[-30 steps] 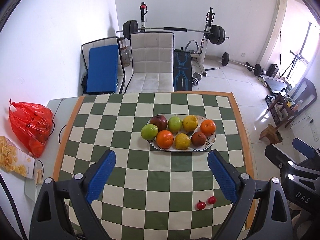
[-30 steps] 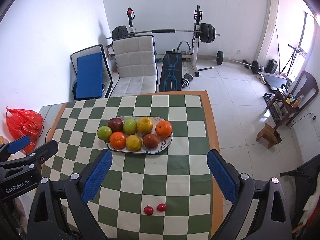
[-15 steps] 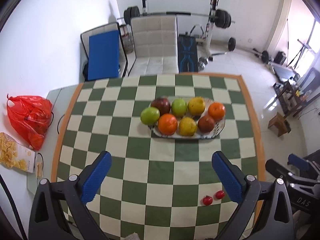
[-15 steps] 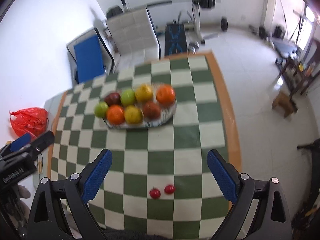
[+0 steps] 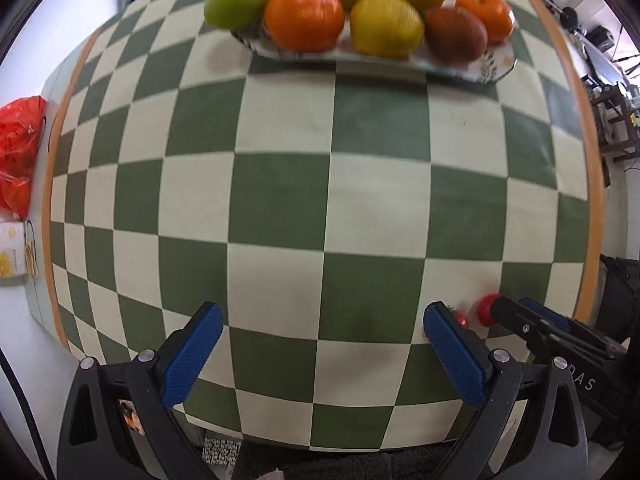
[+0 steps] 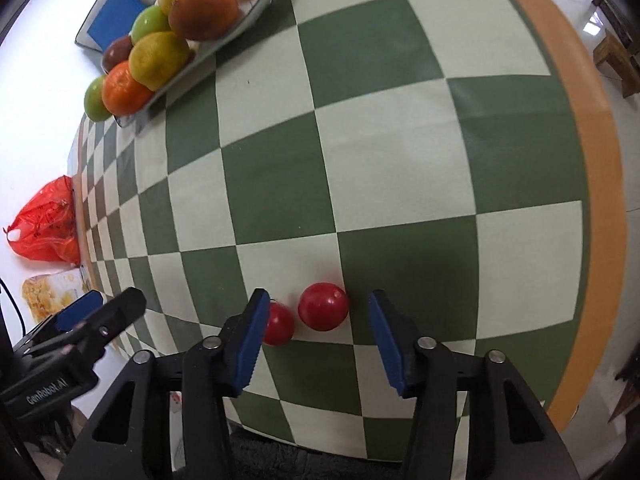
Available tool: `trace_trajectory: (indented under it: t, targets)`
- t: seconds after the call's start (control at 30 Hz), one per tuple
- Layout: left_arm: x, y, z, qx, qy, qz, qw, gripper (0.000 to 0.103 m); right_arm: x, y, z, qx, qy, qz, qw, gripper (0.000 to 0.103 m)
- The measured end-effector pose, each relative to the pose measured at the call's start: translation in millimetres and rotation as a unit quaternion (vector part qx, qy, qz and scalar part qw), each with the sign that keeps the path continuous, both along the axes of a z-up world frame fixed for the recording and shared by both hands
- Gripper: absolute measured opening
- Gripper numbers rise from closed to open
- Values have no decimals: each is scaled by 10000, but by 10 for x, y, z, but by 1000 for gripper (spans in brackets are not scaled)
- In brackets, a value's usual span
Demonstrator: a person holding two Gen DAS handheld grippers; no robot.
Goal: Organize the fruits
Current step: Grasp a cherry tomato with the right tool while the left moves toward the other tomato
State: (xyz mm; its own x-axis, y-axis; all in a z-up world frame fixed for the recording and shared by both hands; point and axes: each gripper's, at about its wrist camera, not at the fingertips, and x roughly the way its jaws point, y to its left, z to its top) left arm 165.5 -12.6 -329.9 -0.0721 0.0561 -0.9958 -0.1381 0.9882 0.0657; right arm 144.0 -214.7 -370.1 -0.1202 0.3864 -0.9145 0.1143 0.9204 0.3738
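Note:
Two small red round fruits lie on the checkered table [image 6: 400,160] near its front edge. My right gripper [image 6: 319,312] is open and low over them. One red fruit [image 6: 323,306] sits between its fingertips, touching neither. The other red fruit [image 6: 280,324] lies against the left finger [image 6: 250,336], partly hidden by it. An oval plate [image 6: 240,26] at the far left holds several oranges, apples and yellow fruits. My left gripper [image 5: 324,344] is open over bare table, with the plate [image 5: 492,68] ahead of it. To its right are the red fruits [image 5: 486,310] and the right gripper [image 5: 532,328].
A red plastic bag [image 6: 44,224] and a snack box [image 6: 52,292] lie beyond the table's left side. The orange table border [image 6: 600,160] runs down the right. A blue-seated chair [image 6: 116,20] stands behind the plate. Bare checkered cloth lies between plate and grippers.
Both grippers have dropped from high above to just over the table. The right one has come down around the two red fruits, its fingers closer together than before.

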Motion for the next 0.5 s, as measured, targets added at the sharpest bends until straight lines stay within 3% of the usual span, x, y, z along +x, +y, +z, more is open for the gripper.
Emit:
trace_trajectory:
  t: [0.03,0.1,0.3,0.5]
  targets:
    - [-27,-7,-50,-7,68,23,10000,103,-7,19,-50,9,31,38,10000,48]
    - [-68,-18,-107,-12,136,63,9999,103,-14,53,-130,52,92,124,9999,34]
    - [-153,-143,-166,-168,247,105,9995,103,-92,-9,-101,44,-135,202,9997,32]
    - [-191,-602,-280,-426,304,-493,9974,98,-83,-408,163,28,-293,-186,9994,32]
